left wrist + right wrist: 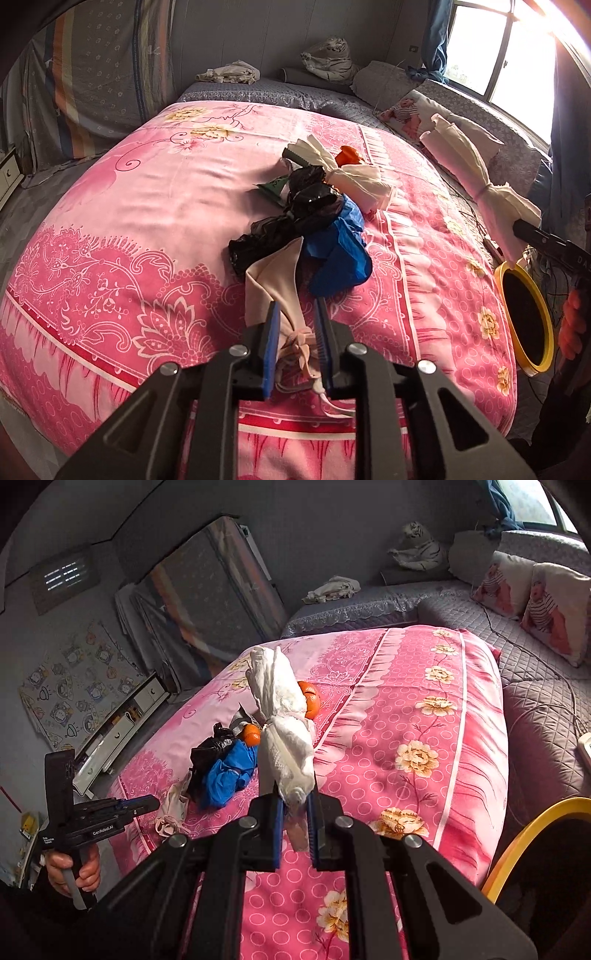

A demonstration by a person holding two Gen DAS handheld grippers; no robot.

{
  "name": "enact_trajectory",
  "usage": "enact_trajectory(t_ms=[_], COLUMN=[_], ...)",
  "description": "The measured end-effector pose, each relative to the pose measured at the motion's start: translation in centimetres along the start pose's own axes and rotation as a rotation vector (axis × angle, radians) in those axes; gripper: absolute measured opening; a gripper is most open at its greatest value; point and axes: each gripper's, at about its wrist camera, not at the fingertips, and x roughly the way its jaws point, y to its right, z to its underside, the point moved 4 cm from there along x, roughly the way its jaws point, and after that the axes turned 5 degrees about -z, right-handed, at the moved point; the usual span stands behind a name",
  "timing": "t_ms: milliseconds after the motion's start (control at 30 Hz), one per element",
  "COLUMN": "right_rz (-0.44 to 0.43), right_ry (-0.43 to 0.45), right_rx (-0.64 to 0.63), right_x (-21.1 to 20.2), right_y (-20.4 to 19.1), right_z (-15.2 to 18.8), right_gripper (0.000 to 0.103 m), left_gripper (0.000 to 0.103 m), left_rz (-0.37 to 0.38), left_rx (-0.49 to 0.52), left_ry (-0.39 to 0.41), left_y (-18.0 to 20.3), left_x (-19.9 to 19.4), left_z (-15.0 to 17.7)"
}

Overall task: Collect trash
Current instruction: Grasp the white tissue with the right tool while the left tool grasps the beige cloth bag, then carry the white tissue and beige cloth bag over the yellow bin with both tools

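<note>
A trash pile lies on the pink bed [147,206]: a black bag [295,210], a blue bag [340,251], a second white bundle [354,177], orange peel [349,155] and a beige cloth [273,273]. My left gripper [295,332] is closed around the beige cloth's knotted end; it also shows in the right wrist view [147,805]. My right gripper [295,805] is shut on a tied white cloth bundle [284,716] and holds it up above the bed; it also shows in the left wrist view [476,170]. The yellow-rimmed bin [524,317] stands by the bed's right edge.
A grey sofa bed [535,672] with baby-print pillows [554,605] runs along the right. A plush tiger [332,55] and crumpled cloth [229,72] sit at the far end. A cable [532,657] crosses the sofa. A cabinet [118,731] stands left of the bed.
</note>
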Motion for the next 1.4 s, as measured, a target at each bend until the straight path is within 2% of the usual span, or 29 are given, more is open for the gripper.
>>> enact_trajectory(t_ms=[33, 133, 233, 367, 533, 600, 733, 900, 1100, 1267, 1400], right_rz=[-0.002, -0.007, -0.005, -0.008, -0.011, -0.013, -0.02, -0.029, -0.034, -0.009, 0.044], right_ry=[-0.002, -0.008, -0.011, -0.008, 0.0, 0.003, 0.007, 0.017, 0.042, 0.08, 0.129], right_rx=[-0.001, -0.001, -0.007, -0.008, -0.006, -0.005, -0.007, -0.006, 0.006, 0.039, 0.069], right_x=[0.1, 0.3, 0.4, 0.3, 0.0, -0.1, -0.4, -1.0, -2.3, -4.2, -6.3], right_y=[0.0, -0.2, -0.3, -0.3, -0.2, -0.2, -0.3, -0.2, 0.3, 1.5, 3.2], right_z=[0.1, 0.2, 0.3, 0.3, 0.2, 0.2, 0.2, 0.2, 0.2, 0.2, 0.4], right_gripper=[0.01, 0.01, 0.01, 0.01, 0.01, 0.01, 0.01, 0.01, 0.01, 0.01, 0.01], left_gripper=[0.036, 0.041, 0.042, 0.042, 0.042, 0.042, 0.029, 0.02, 0.018, 0.018, 0.018], left_rz=[-0.009, -0.014, -0.024, -0.077, -0.111, -0.098, -0.114, -0.13, -0.078, -0.013, 0.053], left_rx=[0.0, 0.013, 0.027, 0.06, 0.048, 0.022, 0.028, 0.028, 0.031, 0.096, 0.156], left_ry=[-0.001, -0.016, -0.042, -0.046, -0.075, -0.091, -0.08, -0.069, 0.004, 0.07, 0.107], left_y=[0.0, 0.1, 0.5, 0.7, 0.1, -0.4, -0.6, -0.6, 1.2, 5.2, 9.2], left_x=[0.3, 1.4, 2.7, 3.6, 4.4, 4.9, 4.8, 4.4, 1.5, -0.6, -1.2], left_z=[0.0, 0.0, 0.2, 0.1, 0.2, 0.2, 0.1, 0.0, -1.3, -3.4, -5.0])
